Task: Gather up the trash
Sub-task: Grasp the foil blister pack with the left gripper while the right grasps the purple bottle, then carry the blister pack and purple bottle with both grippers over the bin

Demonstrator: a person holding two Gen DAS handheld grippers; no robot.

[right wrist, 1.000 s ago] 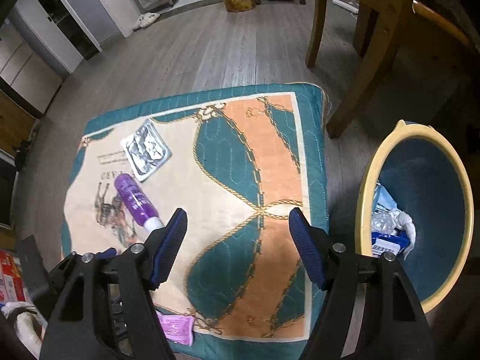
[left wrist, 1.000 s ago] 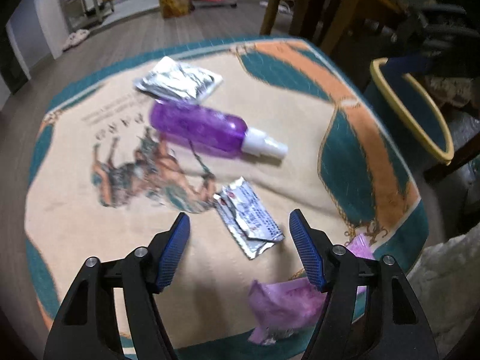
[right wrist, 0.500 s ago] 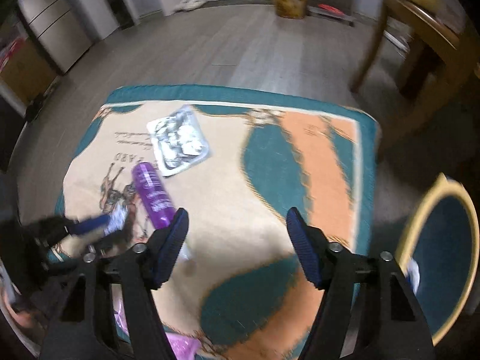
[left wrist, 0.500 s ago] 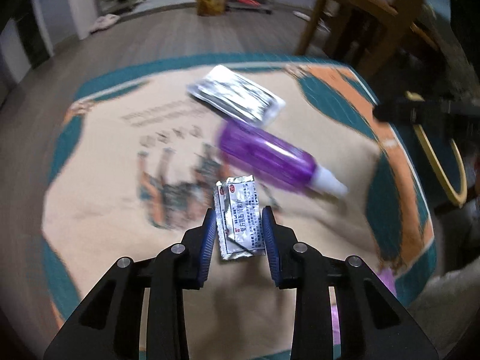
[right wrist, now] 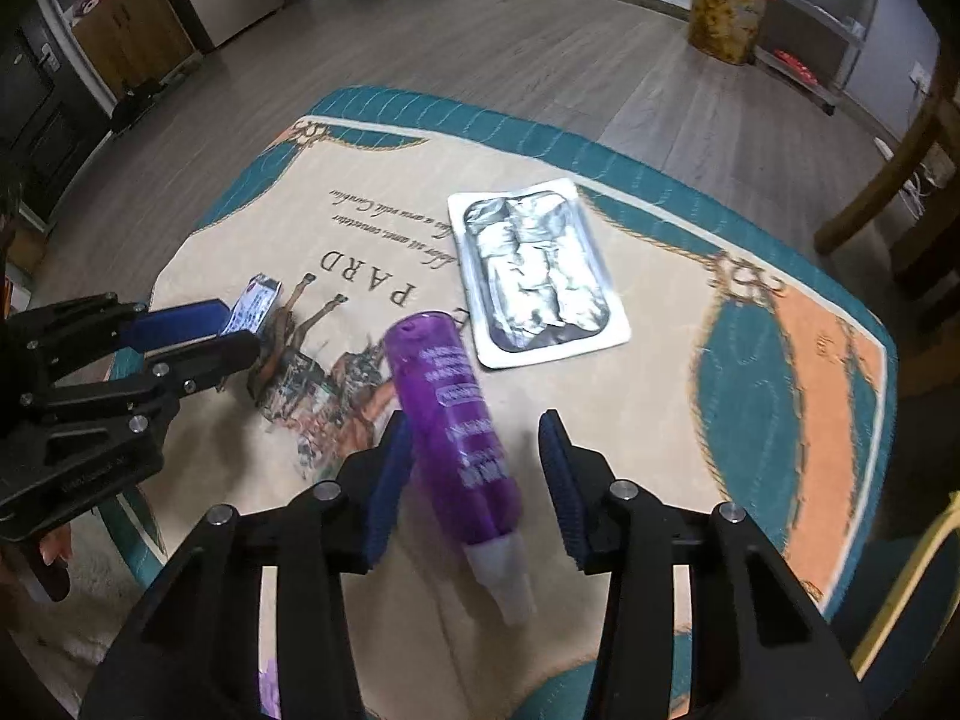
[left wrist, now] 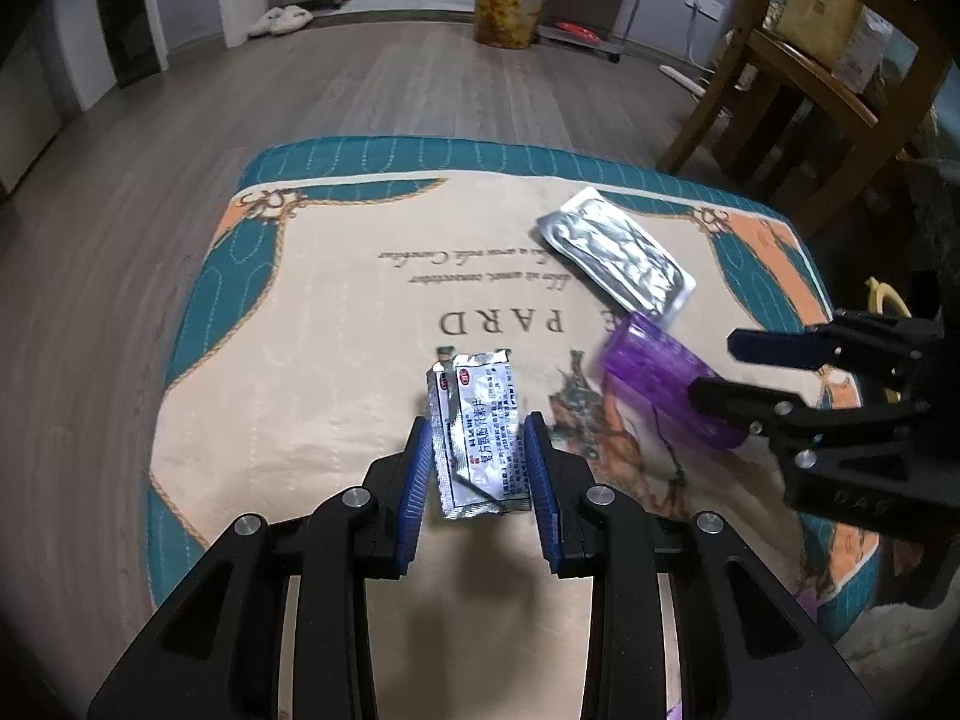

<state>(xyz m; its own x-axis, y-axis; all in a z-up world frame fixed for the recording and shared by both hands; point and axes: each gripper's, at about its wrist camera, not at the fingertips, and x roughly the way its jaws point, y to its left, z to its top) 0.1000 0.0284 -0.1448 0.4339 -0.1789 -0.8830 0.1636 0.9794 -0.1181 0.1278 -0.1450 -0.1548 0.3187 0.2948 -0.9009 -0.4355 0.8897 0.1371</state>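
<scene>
My left gripper [left wrist: 477, 426] is shut on a silver medicine sachet [left wrist: 480, 438], its blue pads pressing both long edges. From the right wrist view the left gripper [right wrist: 237, 330] and the sachet [right wrist: 258, 300] sit at the mat's left. A purple spray bottle [right wrist: 450, 414] lies on the patterned mat [right wrist: 660, 372], white nozzle toward me. My right gripper [right wrist: 474, 426] straddles it, jaws closing: the left pad is at the bottle's side, the right pad still apart. The left wrist view shows the right gripper [left wrist: 714, 363] over the bottle [left wrist: 654, 372]. A silver blister tray [right wrist: 537, 276] lies beyond.
The mat [left wrist: 300, 360] lies on a wooden floor. A yellow-rimmed bin [right wrist: 900, 618] stands at the mat's right edge. Wooden chair legs [left wrist: 780, 72] rise at the back right. A yellow tin [left wrist: 504, 12] stands far back. A pink wrapper [right wrist: 270, 684] lies near me.
My left gripper closed on the sachet and carried it to the left across the mat. My right gripper swung from beside the bin to over the purple bottle, and its jaws narrowed.
</scene>
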